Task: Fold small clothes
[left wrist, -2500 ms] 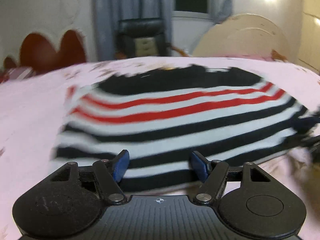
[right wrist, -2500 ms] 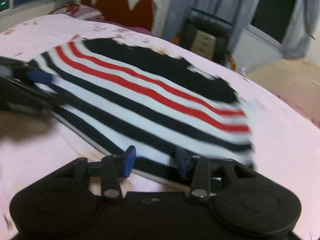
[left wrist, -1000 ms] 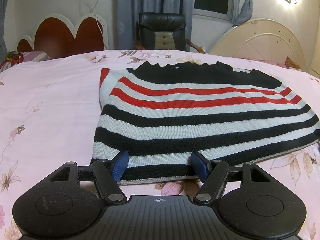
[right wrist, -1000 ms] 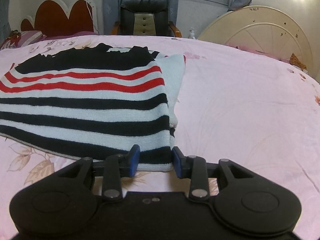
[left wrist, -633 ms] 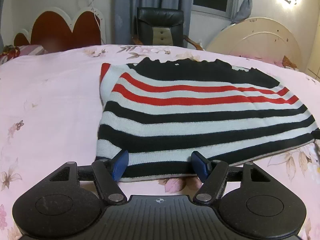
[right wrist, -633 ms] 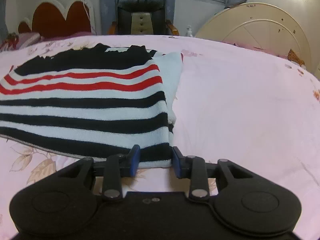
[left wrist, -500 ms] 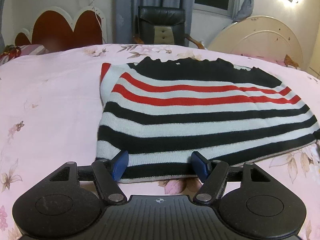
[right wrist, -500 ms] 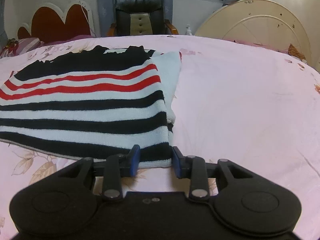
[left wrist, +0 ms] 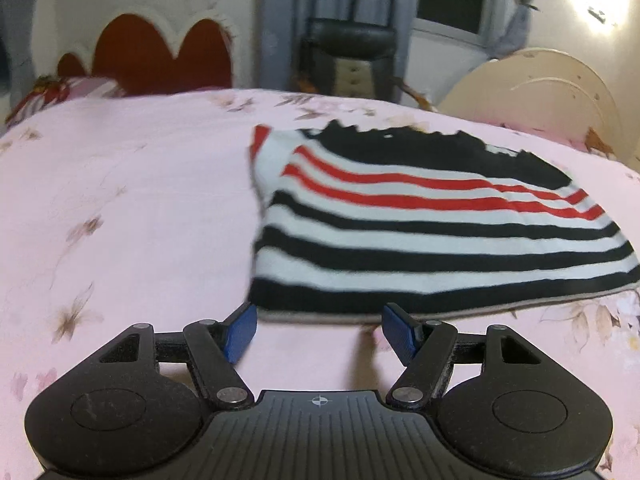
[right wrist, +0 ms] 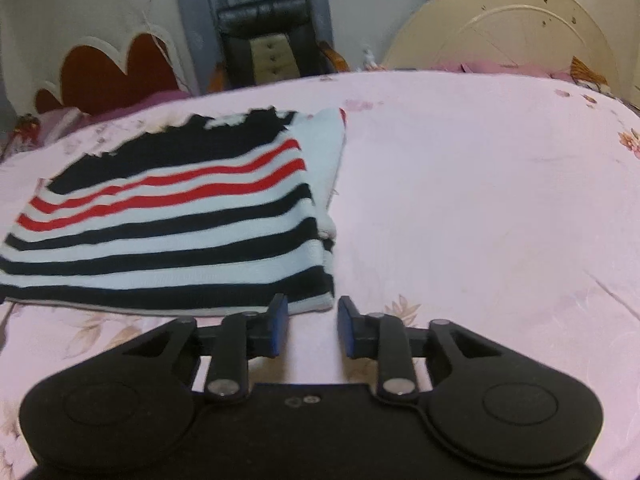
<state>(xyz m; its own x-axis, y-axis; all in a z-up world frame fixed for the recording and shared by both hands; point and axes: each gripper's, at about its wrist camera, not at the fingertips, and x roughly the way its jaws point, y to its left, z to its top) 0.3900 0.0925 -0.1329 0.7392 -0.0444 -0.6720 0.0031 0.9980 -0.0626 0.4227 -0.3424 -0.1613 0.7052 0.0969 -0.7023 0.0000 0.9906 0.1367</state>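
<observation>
Sweater (left wrist: 436, 232) is lying folded and flat on the pink floral bedspread (left wrist: 128, 208), striped panel up, with both grippers now sitting clear of its near hem. Half a second earlier that hem was lying between the fingertips in each wrist view; now it is lying just beyond them, so both hands are backing away and slightly up from the cloth. Judgement: the fold is being left as set, and the grippers are retreating rather than regrasping.

Left gripper (left wrist: 318, 328): fingers standing well apart, nothing between them but bare bedspread; the sweater's near-left corner is lying just ahead of the left fingertip (left wrist: 240, 330), and contact cannot be ruled out there.

Right gripper (right wrist: 312, 324): jaws have just been closing, yet a clear gap is remaining between the pads. Nothing is lying in that gap; the sweater's (right wrist: 176, 224) near-right corner is sitting just ahead of the left finger (right wrist: 278, 322), seemingly apart from it.

Frames are blurring slightly from motion.
</observation>
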